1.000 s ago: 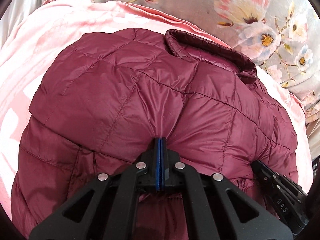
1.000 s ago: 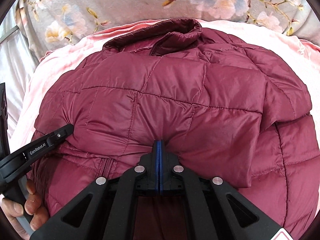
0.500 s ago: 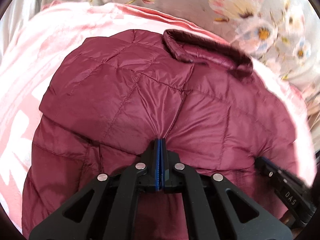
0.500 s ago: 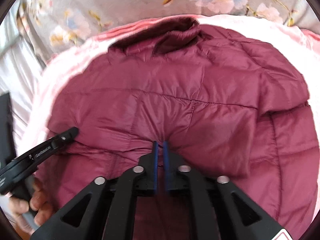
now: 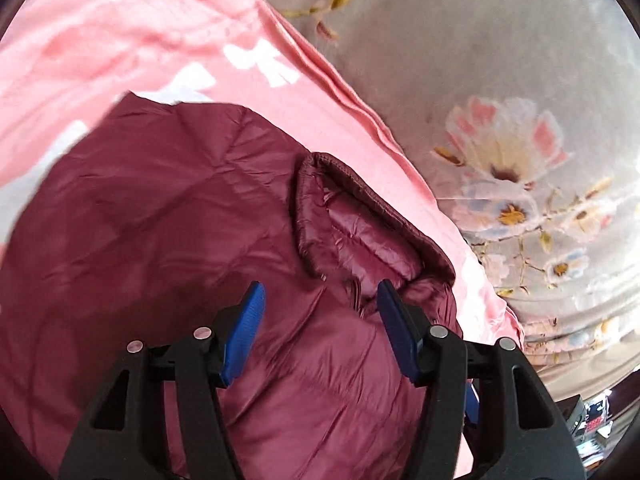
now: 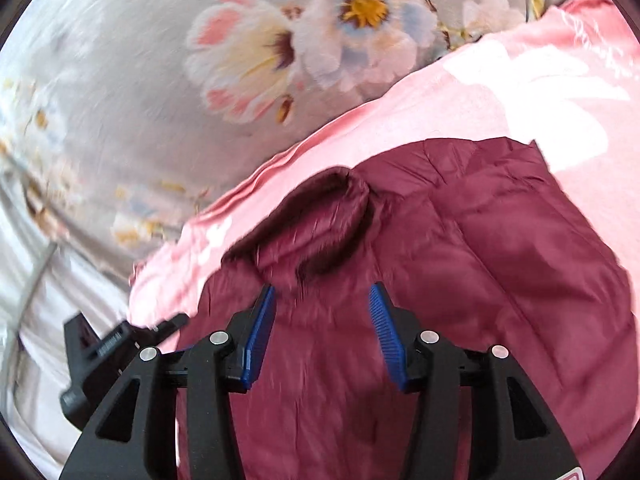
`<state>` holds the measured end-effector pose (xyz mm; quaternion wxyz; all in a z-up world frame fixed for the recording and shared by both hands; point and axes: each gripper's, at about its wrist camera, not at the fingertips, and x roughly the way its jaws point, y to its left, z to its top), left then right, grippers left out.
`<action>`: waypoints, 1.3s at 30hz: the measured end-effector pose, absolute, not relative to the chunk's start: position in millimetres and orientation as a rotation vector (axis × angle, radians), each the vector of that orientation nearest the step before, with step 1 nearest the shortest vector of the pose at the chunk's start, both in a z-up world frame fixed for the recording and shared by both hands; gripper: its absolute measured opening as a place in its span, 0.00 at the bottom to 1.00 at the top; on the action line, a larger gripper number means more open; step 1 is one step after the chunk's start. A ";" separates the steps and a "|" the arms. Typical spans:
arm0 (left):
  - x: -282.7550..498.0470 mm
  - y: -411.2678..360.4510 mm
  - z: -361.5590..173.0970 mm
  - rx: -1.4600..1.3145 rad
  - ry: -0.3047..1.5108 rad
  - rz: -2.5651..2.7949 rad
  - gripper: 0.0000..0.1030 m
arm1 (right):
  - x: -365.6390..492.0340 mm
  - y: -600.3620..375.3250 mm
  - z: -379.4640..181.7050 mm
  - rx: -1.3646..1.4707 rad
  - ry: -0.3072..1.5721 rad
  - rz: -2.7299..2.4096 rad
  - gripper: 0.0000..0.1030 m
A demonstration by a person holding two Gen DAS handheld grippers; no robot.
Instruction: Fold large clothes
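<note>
Two claws: we hold the left claw (image 5: 318, 312) and right claw (image 6: 322, 312), both spread wide, gripping nothing.
Jacket: our maroon quilted jacket (image 5: 160, 240) lies under and ahead of both claws on the pink blanket (image 5: 120, 32).
Collar: its collar (image 5: 352, 216) sits just past the claw tips.
Beyond: floral bedsheet (image 6: 160, 80).
Contact: blur hides whether any pad touches fabric, we think not.

A pink blanket (image 5: 168, 40) with white patches covers the surface, bright under daylight. Beyond it, from 12 to 3 o'clock in the left wrist view, spreads a grey floral sheet (image 5: 500, 80) (big pale blossoms). At 4 o'clock, possibly cluttered shelving (image 5: 592, 428), too blurred to tell
</note>
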<state>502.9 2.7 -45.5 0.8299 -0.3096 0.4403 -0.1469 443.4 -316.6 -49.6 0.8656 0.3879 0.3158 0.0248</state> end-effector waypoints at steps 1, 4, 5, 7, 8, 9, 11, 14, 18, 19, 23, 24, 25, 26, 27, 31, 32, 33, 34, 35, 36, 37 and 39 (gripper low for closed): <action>507.3 0.3 -47.5 -0.655 0.939 -0.313 0.55 | 449.7 -317.3 -51.4 0.827 0.661 0.056 0.48; 525.5 -12.8 -57.5 -0.643 0.969 -0.311 0.55 | 473.7 -319.5 -63.3 0.894 0.676 0.056 0.48; 532.3 -16.9 -62.1 -0.649 0.980 -0.305 0.55 | 477.6 -319.4 -66.2 0.905 0.683 0.056 0.48; 539.8 -20.9 -68.2 -0.658 0.995 -0.305 0.53 | 492.7 -315.4 -74.6 0.923 0.712 0.063 0.48; 542.4 -22.6 -70.5 -0.655 0.999 -0.295 0.52 | 499.2 -313.1 -77.6 0.923 0.727 0.062 0.46; 545.3 -25.1 -72.5 -0.639 1.003 -0.285 0.49 | 504.2 -310.7 -80.5 0.920 0.742 0.065 0.44; 547.9 -30.0 -76.0 -0.590 1.016 -0.264 0.35 | 512.5 -304.7 -86.4 0.890 0.778 0.064 0.23; 549.5 -30.2 -84.3 -0.567 1.042 -0.260 0.15 | 508.2 -298.2 -82.7 0.829 0.770 0.073 0.10; 537.9 -29.5 -79.1 -0.492 1.002 -0.275 0.08 | 494.7 -293.2 -69.6 0.699 0.741 0.070 0.08; 535.2 -29.8 -76.9 -0.476 0.990 -0.276 0.08 | 492.0 -290.6 -69.0 0.654 0.751 0.062 0.08; 529.7 -30.8 -78.6 -0.408 0.974 -0.273 0.07 | 494.9 -287.6 -83.8 0.557 0.822 0.019 0.08; 529.7 -30.9 -81.3 -0.401 0.978 -0.268 0.07 | 494.7 -289.2 -87.8 0.553 0.831 0.017 0.08; 529.5 -30.1 -86.4 -0.399 0.983 -0.266 0.07 | 495.9 -289.0 -92.6 0.541 0.844 0.014 0.07; 529.4 -29.9 -88.9 -0.397 0.981 -0.267 0.07 | 495.0 -290.0 -95.7 0.530 0.849 0.013 0.07; 528.2 -30.2 -90.9 -0.386 0.975 -0.270 0.07 | 495.7 -288.1 -97.9 0.511 0.853 0.008 0.06; 522.8 -37.2 -93.8 -0.297 0.933 -0.266 0.08 | 496.7 -280.3 -101.5 0.432 0.856 -0.017 0.05; 521.7 -39.5 -94.1 -0.277 0.923 -0.261 0.08 | 496.7 -281.0 -101.4 0.431 0.860 -0.017 0.05; 521.6 -41.7 -93.4 -0.268 0.919 -0.257 0.08 | 495.7 -282.7 -101.6 0.439 0.860 -0.014 0.05; 521.5 -41.3 -92.5 -0.265 0.917 -0.256 0.09 | 492.2 -285.8 -100.8 0.455 0.859 -0.007 0.05; 520.8 -38.0 -91.6 -0.276 0.914 -0.259 0.09 | 488.0 -287.8 -99.4 0.469 0.856 -0.002 0.07; 518.2 -32.4 -89.5 -0.302 0.906 -0.265 0.10 | 480.4 -290.7 -96.4 0.481 0.856 0.003 0.08; 515.6 -28.0 -87.2 -0.314 0.901 -0.264 0.10 | 470.6 -293.9 -91.4 0.486 0.852 0.002 0.08; 508.2 -14.5 -75.6 -0.339 0.880 -0.254 0.09 | 456.3 -298.5 -78.7 0.476 0.820 -0.016 0.13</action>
